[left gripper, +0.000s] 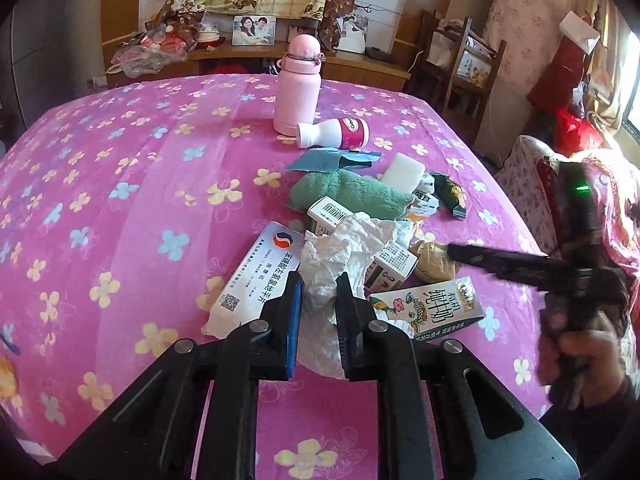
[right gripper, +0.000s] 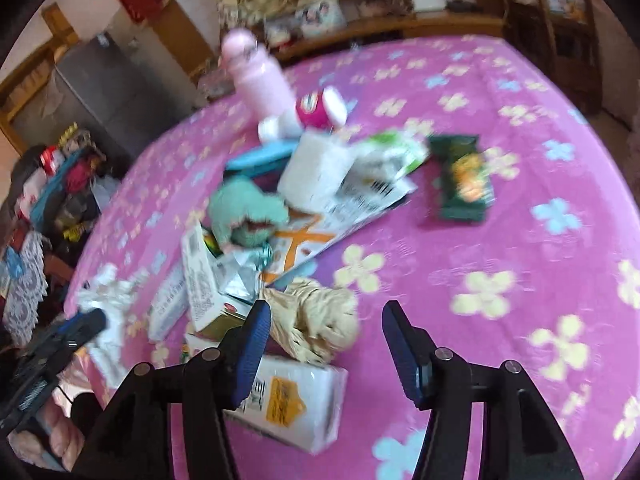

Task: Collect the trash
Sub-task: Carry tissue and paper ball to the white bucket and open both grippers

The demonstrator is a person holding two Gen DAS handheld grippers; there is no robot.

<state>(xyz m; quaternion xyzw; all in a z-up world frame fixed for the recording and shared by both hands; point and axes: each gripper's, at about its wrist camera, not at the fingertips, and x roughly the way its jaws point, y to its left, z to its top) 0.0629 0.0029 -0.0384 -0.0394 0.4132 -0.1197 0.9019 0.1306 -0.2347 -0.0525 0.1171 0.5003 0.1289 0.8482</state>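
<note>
On the pink flowered bedspread the rubbish lies heaped a little right of centre, and the left gripper is pinched shut on a crumpled white tissue at the near edge of that heap. The tissue looks nearly weightless and limp; I'd guess it compresses to almost nothing, so a hold on its thick bunched middle, where the pads sit now, is safer than one on a loose corner that could tear or slip free.

Just left of it a flat white medicine box lies printed side up, stiff and light, easiest taken across its narrow edges. Further right a milk carton lies on its side; whether it is empty I cannot tell.

In the right wrist view the right gripper stands open with nothing pressed between its pads, over a tan wad of crumpled paper, soft and springy by the look of it.

That view is smeared by blur, so labels there are unreadable. The green towel covers part of the pile, and what lies under it stays hidden. Nowhere can I see a bin or bag.
</note>
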